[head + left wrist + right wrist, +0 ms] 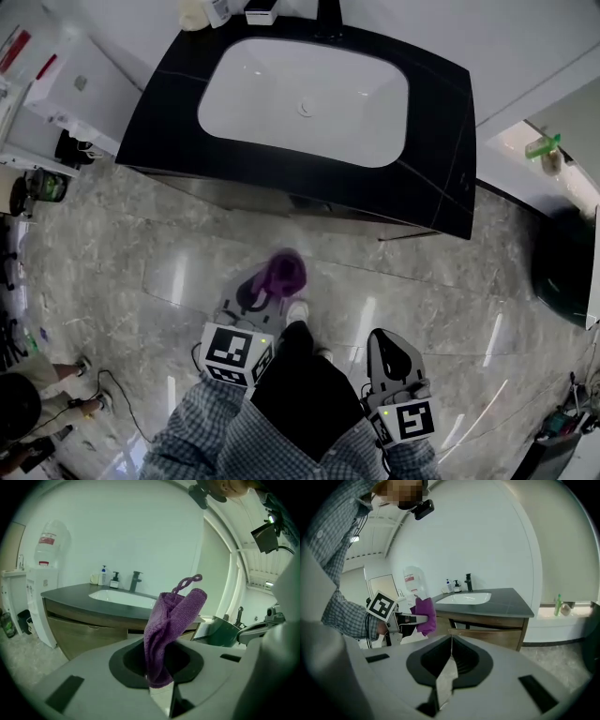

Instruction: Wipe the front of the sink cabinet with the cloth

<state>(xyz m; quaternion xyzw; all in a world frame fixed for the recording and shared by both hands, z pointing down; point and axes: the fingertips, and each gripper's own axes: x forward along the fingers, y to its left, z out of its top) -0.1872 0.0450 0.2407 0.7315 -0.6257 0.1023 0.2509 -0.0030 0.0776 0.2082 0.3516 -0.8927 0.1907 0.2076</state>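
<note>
A purple cloth (171,630) is pinched in my left gripper (159,679) and sticks up from the closed jaws; the same cloth (284,272) shows bunched at the tip of the left gripper (267,292) in the head view, over the floor short of the cabinet. The sink cabinet (309,202) has a black countertop (441,141) with a white basin (305,98) and wooden fronts (89,632). My right gripper (392,354) is held lower right, shut with nothing between its jaws. In the right gripper view the cabinet front (492,632) lies ahead and the cloth (424,613) at left.
A faucet (135,581) and soap bottles (108,577) stand at the back of the countertop. A white water dispenser (44,588) stands left of the cabinet. A dark bin (565,272) is at the right. Cables (117,394) and clutter lie on the marble floor (112,272) at left.
</note>
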